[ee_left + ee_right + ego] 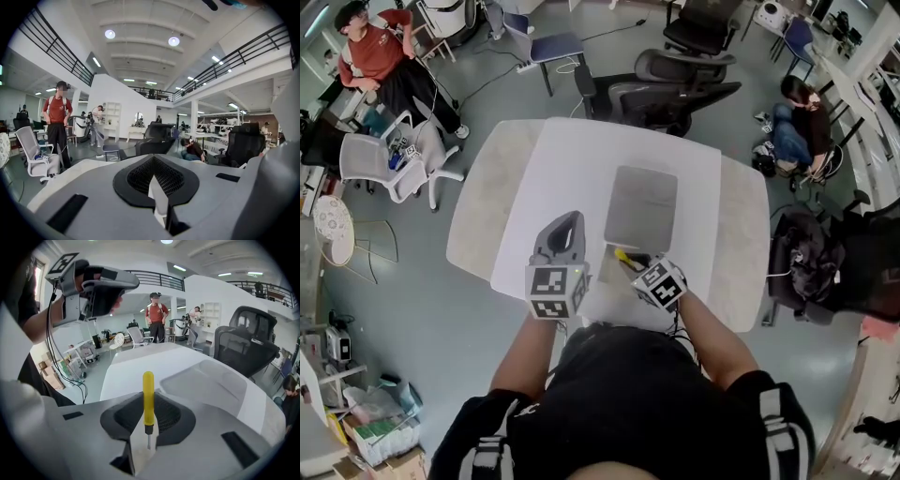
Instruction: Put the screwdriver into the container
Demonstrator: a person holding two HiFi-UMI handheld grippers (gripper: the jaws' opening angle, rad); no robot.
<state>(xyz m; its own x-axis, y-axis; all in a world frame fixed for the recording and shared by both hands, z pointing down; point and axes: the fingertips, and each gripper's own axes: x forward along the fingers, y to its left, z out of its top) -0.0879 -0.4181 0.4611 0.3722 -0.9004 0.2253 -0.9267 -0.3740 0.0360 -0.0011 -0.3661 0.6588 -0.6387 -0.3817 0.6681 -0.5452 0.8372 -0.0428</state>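
The white table (pixel 553 169) lies bare on all sides of the grey container (pixel 642 206), and the air above the container is free. The right gripper (pixel 630 261), closed on the screwdriver (pixel 625 255), sits just at the container's near edge with nothing between them. The left gripper (pixel 565 223) hangs raised to the container's left, narrowing the way in from that side. Office chairs (pixel 675 94) stand beyond the table's far edge, well apart.
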